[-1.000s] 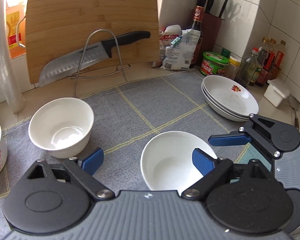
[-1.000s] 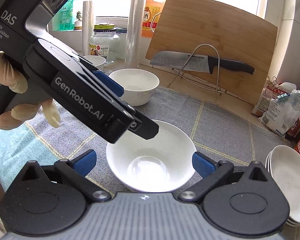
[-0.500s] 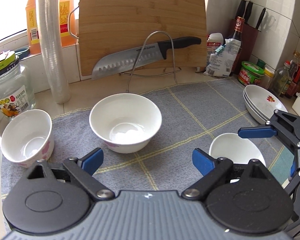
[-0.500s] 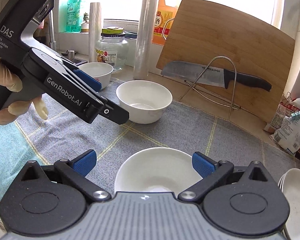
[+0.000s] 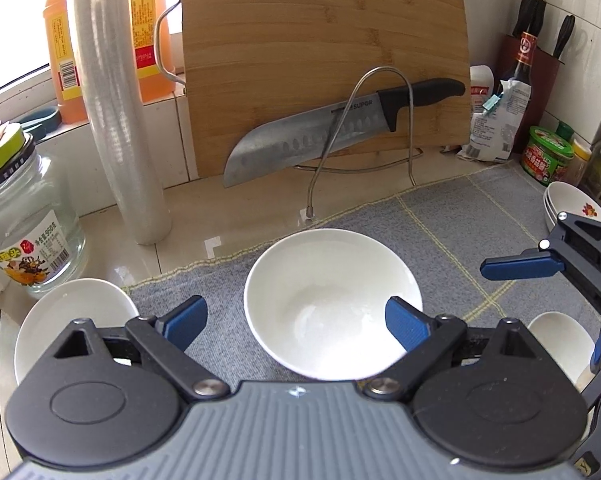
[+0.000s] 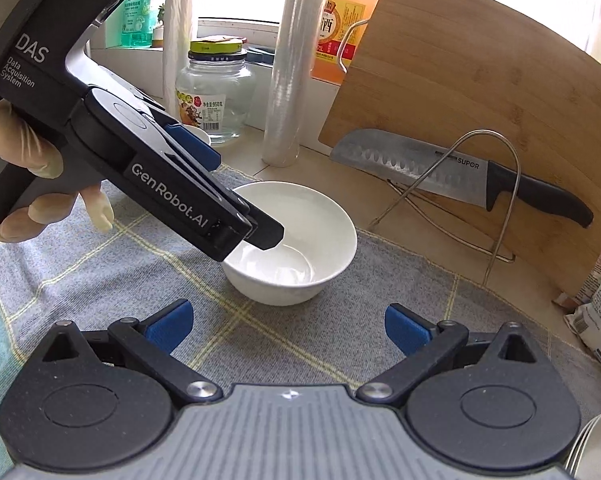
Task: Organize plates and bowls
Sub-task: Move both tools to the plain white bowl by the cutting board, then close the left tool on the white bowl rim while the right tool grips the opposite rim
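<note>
A: Where is the middle bowl sitting?

B: On the grey mat, in front of the cutting board, just right of the small bowl. The left hand-held gripper is hovering wide open over it, holding nothing.

A: And the right hand-held gripper?

B: Also gaping, empty. I'd be straddling the rim squarely before squeezing.

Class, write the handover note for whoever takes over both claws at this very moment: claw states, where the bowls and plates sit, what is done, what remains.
Left claw: open, empty, poised at the middle white bowl on the grey mat.
Right claw: open, empty, aimed at the same bowl.
Small bowl sits at the mat's left edge; another bowl at the right; stacked plates far right.
Done: plates stacked.
Left: the three bowls are not yet nested.
</note>
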### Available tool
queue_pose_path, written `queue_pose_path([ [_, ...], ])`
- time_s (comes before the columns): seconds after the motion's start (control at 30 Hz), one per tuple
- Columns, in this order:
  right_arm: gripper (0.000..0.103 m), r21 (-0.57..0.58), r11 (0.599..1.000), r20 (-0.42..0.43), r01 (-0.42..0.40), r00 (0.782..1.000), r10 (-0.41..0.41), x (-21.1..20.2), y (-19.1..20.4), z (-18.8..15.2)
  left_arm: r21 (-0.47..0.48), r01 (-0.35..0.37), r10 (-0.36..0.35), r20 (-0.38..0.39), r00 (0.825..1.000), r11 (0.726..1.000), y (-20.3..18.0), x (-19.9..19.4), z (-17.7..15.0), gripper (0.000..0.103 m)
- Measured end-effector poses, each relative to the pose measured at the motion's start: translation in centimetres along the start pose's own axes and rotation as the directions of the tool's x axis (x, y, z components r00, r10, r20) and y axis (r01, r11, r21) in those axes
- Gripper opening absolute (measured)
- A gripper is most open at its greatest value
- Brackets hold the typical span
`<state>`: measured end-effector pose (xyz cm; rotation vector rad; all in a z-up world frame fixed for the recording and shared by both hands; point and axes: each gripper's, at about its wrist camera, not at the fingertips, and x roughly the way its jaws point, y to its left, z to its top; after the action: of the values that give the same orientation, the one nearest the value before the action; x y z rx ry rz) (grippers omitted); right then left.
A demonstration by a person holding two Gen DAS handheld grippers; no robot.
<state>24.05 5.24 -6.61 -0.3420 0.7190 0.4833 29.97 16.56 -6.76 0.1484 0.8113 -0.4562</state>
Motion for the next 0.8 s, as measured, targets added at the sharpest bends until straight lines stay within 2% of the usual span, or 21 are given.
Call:
queue_pose_path([
  [0.2, 0.103, -0.011, 1.0, -0.035, -0.017, 0.999, 0.016, 2.5, -0.5, 1.0, 0.013, 0.016, -0.015, -0.038, 0.999, 1.0, 0.4, 2.2, 0.8, 0.092],
  [0.27, 0.103, -0.02, 0.999, -0.049, -0.025, 0.999, 0.024, 3.2, -0.5, 1.2, 0.019, 0.024, -0.023, -0.046, 0.999, 1.0, 0.4, 2.8, 1.0, 0.088],
  [0.33, 0.103, -0.028, 0.999, -0.053, -0.027, 0.998, 0.026, 3.7, -0.6, 1.4, 0.017, 0.035, -0.034, -0.057, 0.998, 0.999, 0.5, 3.2, 1.2, 0.078],
  [0.47, 0.103, -0.036, 0.999, -0.063, -0.039, 0.997, 0.036, 4.6, -0.6, 1.8, 0.01, 0.056, -0.055, -0.065, 0.996, 0.998, 0.8, 3.6, 1.4, 0.074],
  [0.57, 0.103, -0.034, 0.998, -0.07, -0.054, 0.996, 0.051, 5.2, -0.6, 2.0, 0.007, 0.064, -0.063, -0.074, 0.995, 0.998, 1.0, 3.8, 1.5, 0.066],
  [0.73, 0.101, -0.042, 0.997, -0.076, -0.068, 0.995, 0.064, 5.8, -0.6, 2.2, 0.006, 0.075, -0.074, -0.082, 0.994, 0.997, 1.0, 4.0, 1.4, 0.064],
  [0.8, 0.096, -0.043, 0.997, -0.079, -0.071, 0.995, 0.068, 5.9, -0.6, 2.2, 0.003, 0.082, -0.082, -0.085, 0.993, 0.997, 1.1, 4.0, 1.4, 0.062],
])
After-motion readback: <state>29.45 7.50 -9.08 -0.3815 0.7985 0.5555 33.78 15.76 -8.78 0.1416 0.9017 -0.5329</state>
